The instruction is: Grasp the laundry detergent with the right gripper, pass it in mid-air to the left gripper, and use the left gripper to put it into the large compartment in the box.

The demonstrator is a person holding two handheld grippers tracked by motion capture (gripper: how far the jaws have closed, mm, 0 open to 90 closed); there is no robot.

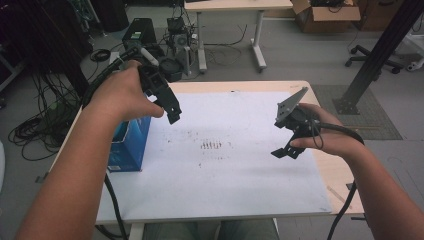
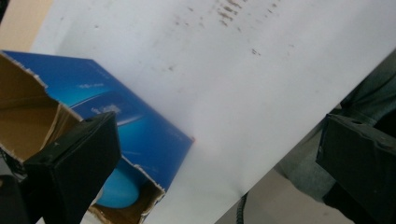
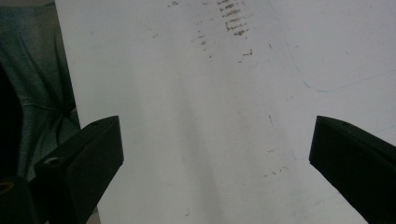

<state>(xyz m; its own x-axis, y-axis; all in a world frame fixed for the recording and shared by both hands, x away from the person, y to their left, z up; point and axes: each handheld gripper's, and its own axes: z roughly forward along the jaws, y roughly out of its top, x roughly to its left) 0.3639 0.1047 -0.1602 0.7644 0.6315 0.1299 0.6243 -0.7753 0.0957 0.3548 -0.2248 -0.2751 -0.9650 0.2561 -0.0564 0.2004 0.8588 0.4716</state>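
The open-topped blue box (image 1: 129,145) stands on the table (image 1: 325,165) just below and to the near side of the left hand-held gripper (image 1: 167,107), whose jaws are spread wide and empty, while the right hand-held gripper (image 1: 286,150), equally agape, hovers well apart.

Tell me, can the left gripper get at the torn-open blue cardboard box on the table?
Probably yes. The left gripper hangs open just above the blue cardboard box at the table's left edge, and nothing lies between them; the box's torn-open end faces it.
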